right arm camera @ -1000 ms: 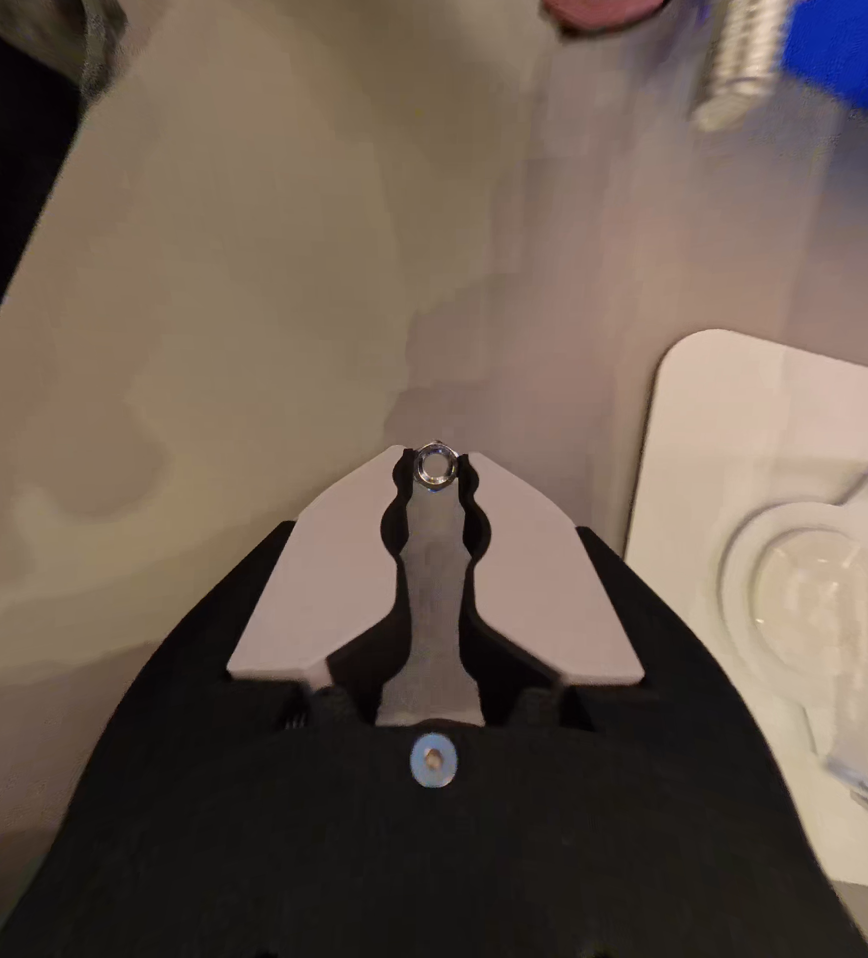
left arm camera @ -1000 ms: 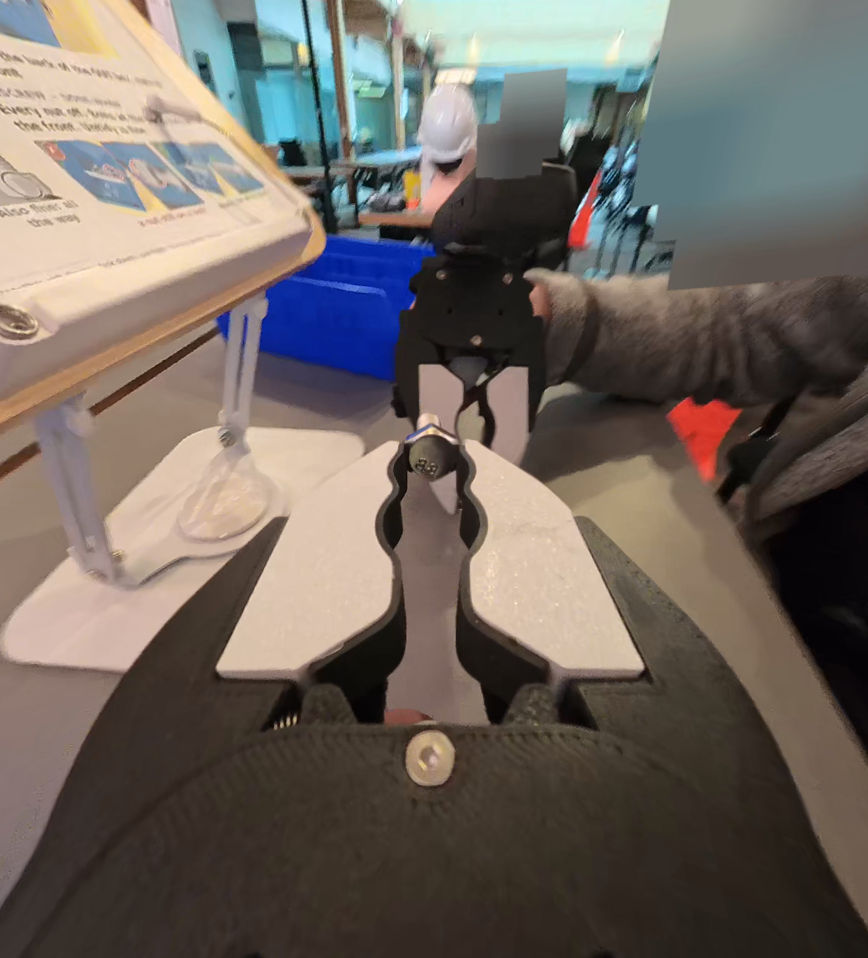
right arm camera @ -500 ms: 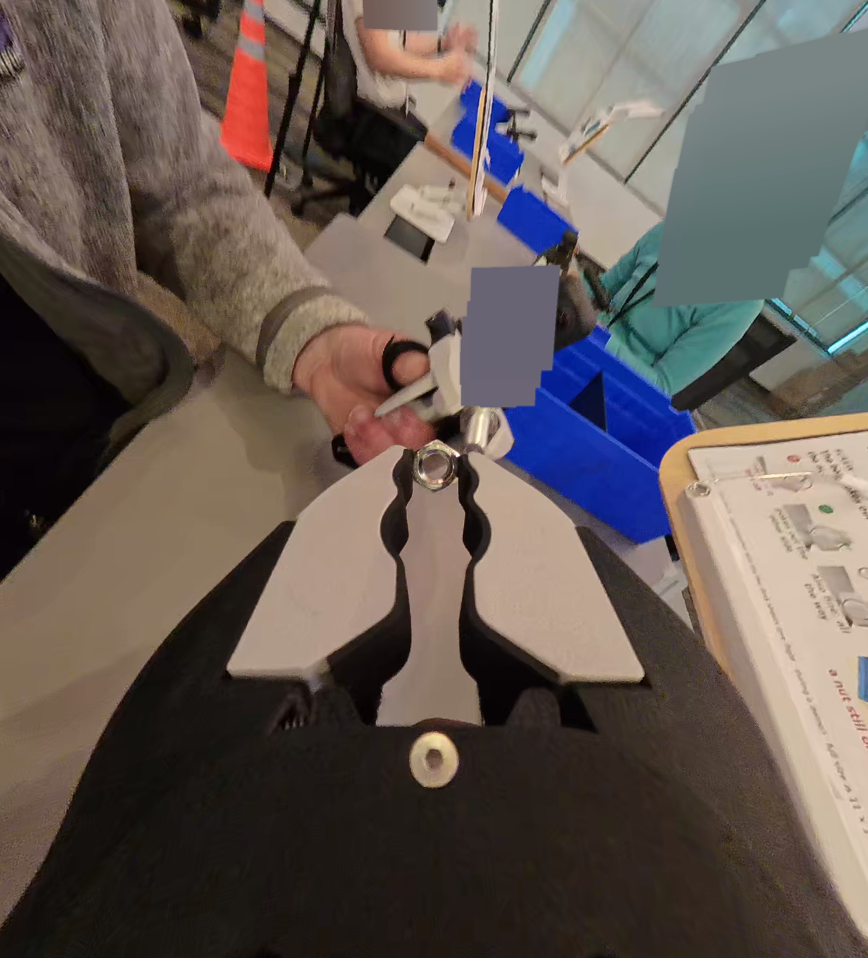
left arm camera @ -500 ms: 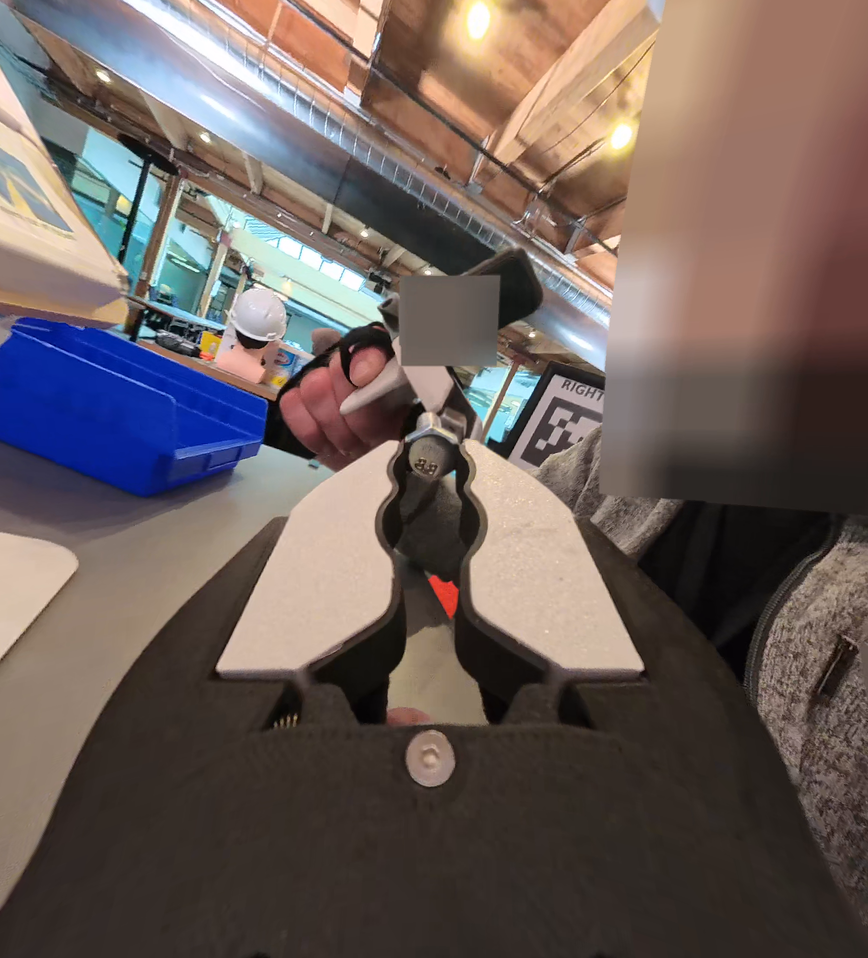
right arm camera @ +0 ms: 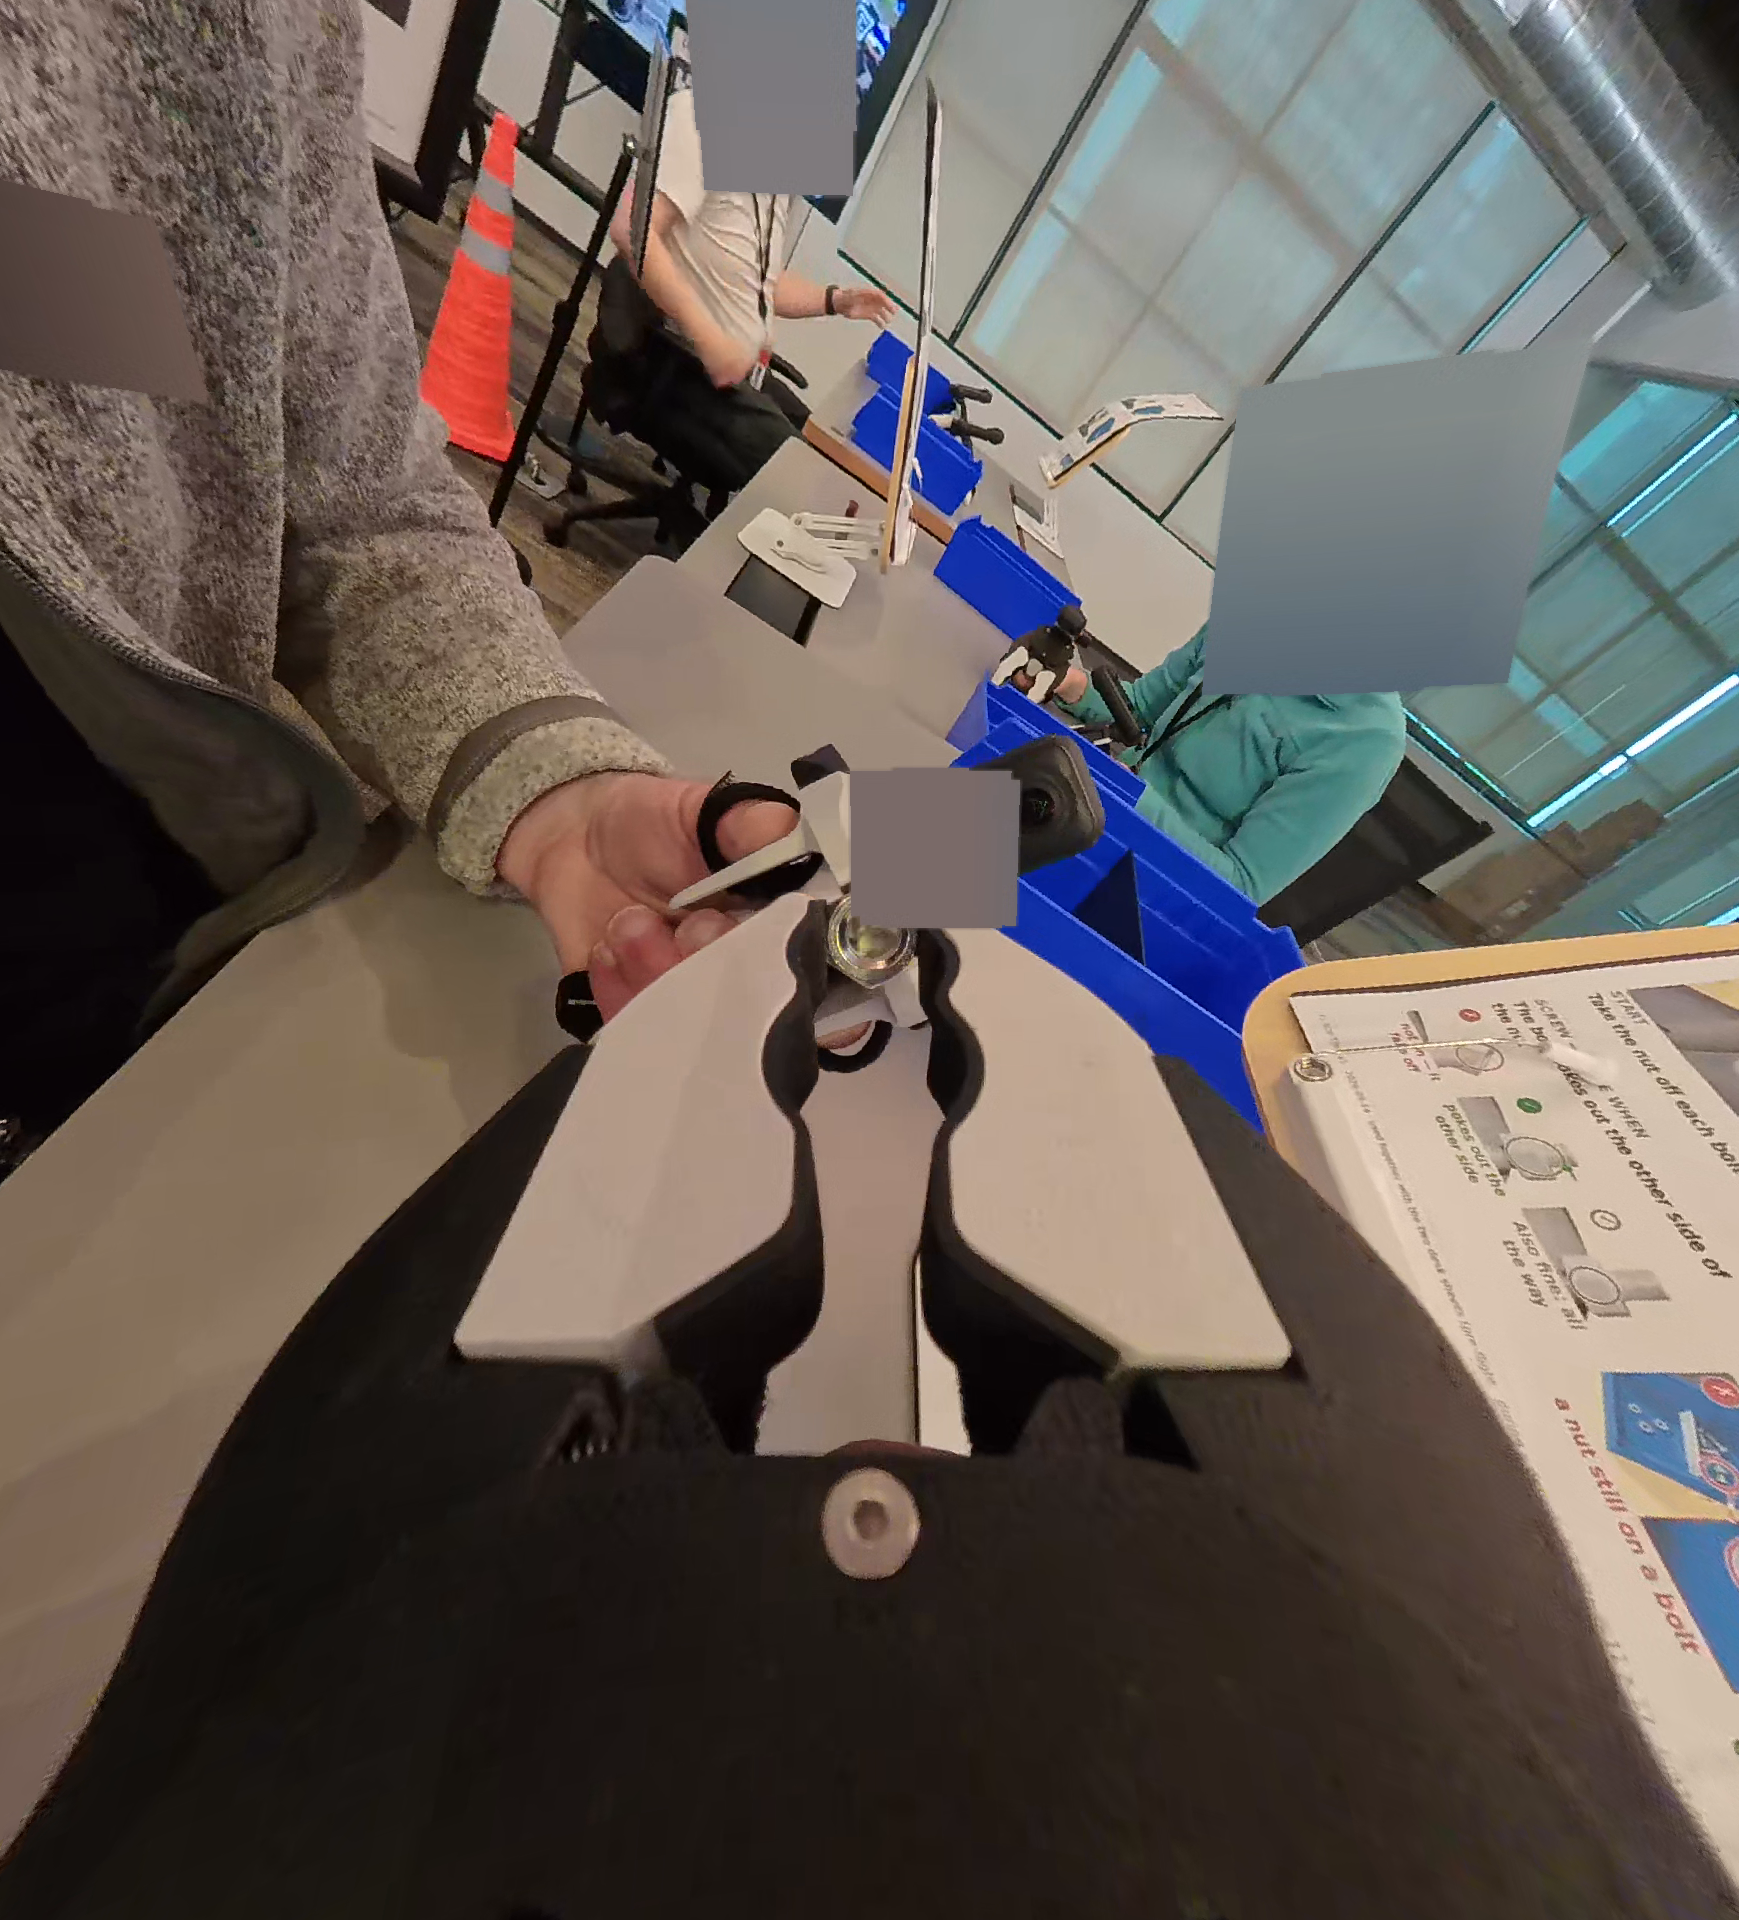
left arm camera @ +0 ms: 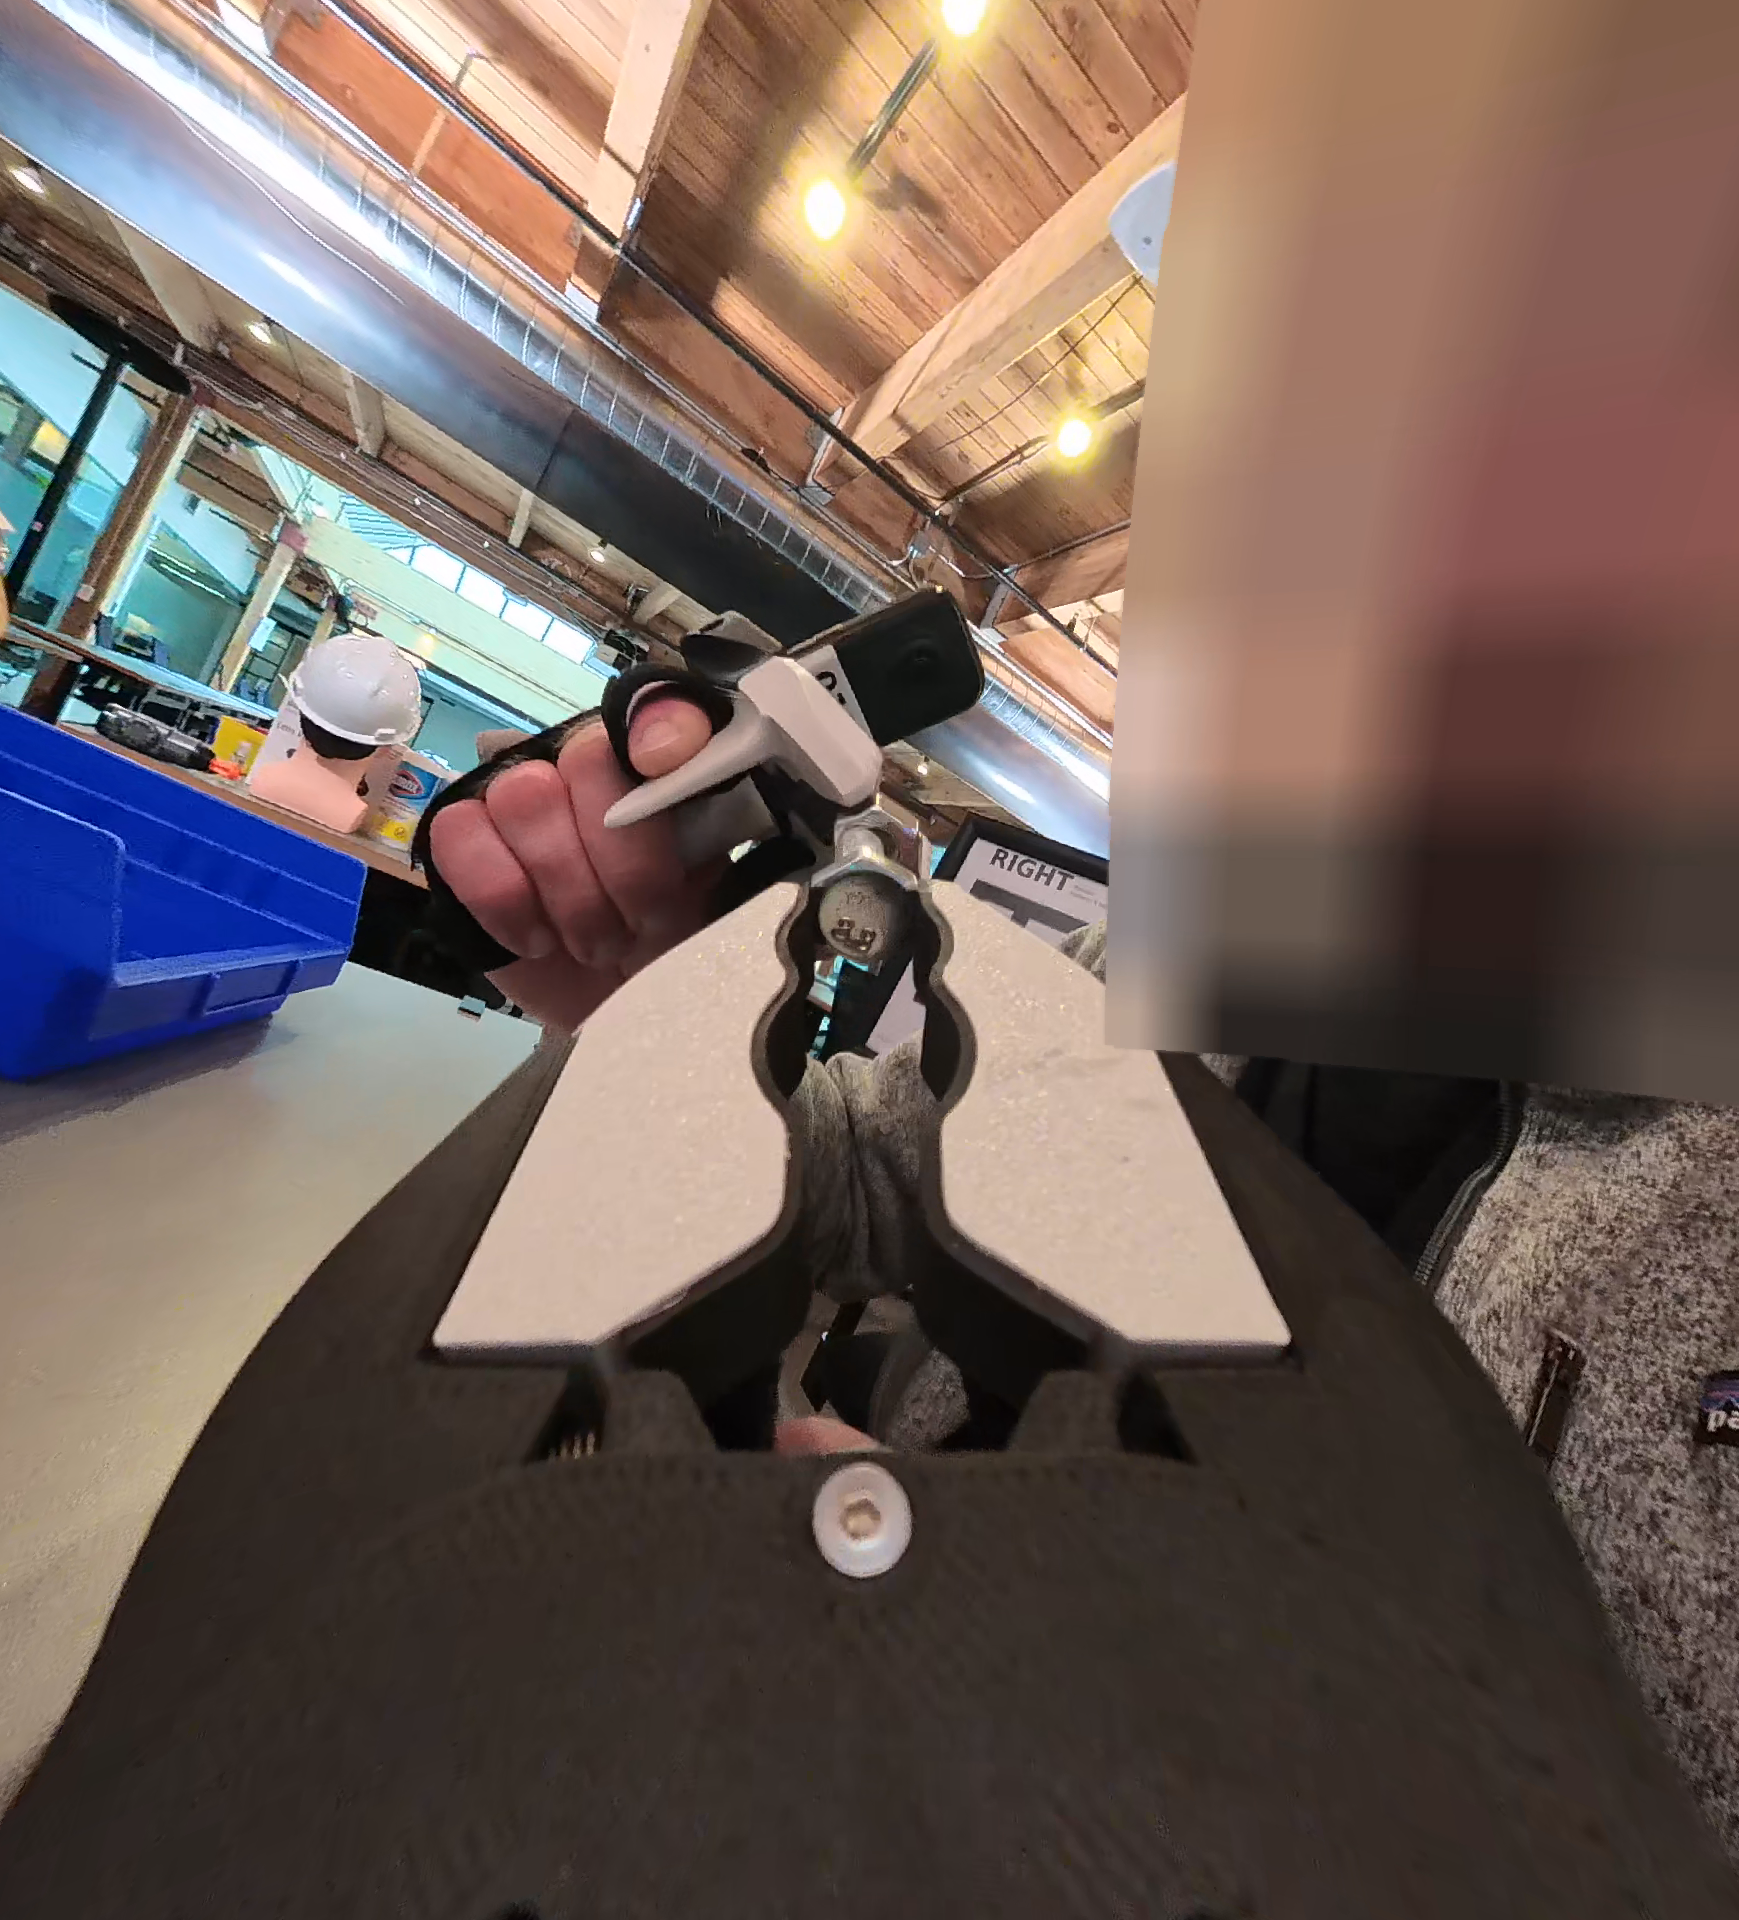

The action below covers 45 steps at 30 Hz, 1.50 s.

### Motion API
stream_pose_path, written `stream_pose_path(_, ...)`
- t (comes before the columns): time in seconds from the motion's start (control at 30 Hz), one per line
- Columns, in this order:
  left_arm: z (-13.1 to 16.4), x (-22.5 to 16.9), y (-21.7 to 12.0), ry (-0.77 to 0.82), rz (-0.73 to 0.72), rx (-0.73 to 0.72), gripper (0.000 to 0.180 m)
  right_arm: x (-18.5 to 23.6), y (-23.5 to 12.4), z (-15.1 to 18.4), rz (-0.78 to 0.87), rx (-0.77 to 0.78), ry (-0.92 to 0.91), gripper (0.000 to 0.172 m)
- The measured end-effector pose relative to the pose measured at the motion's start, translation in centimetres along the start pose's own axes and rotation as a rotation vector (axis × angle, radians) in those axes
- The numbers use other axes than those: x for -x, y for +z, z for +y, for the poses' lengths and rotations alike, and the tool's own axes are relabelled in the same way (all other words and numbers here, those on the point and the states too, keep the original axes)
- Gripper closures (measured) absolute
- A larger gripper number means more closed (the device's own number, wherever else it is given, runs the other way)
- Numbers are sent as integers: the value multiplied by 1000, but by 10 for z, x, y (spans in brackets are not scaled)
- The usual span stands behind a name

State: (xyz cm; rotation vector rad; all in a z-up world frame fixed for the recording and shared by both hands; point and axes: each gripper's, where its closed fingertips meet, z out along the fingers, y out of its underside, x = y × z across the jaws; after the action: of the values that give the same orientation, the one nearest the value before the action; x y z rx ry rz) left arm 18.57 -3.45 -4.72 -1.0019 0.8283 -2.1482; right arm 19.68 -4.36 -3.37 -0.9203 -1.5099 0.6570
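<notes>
My left gripper point(left arm camera: 860, 925) is shut on the head of a silver hex bolt point(left arm camera: 854, 916), held up off the grey table point(left arm camera: 117, 1247). The bolt's shaft points away into a silver nut point(left arm camera: 871, 831), which the right gripper point(left arm camera: 849, 800) holds just beyond it. In the right wrist view my right gripper point(right arm camera: 870, 951) is shut on that nut point(right arm camera: 870, 954). The bolt's end shows inside the nut's hole. The left gripper's white fingertips point(right arm camera: 909, 1000) show right behind the nut, with the person's hand point(right arm camera: 616, 873) on its handle.
A blue bin point(left arm camera: 117, 914) stands on the table to the left of my left gripper and also shows in the right wrist view point(right arm camera: 1156, 935). An instruction board point(right arm camera: 1571, 1195) is at the right. A person in a grey fleece point(left arm camera: 1623, 1299) holds both grippers. Other people sit at tables beyond. Left and right tips are no more than a few centimetres apart.
Both grippers rose from the table and turned to face each other. The bolt and the nut have come together, each still in its grasp.
</notes>
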Motion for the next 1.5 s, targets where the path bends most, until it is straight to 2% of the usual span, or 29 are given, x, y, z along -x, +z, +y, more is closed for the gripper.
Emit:
stream_pose_path(0.7,-2,0,6,-10,21,-39,163,-4,2,1,35,-52,60,154)
stream_pose_path(0.97,0,4,5,70,-35,-1,163,-6,1,4,29,-78,127,154)
stream_pose_path(1.5,3,5,5,346,-180,201,163,-8,-5,4,-5,-179,346,154)
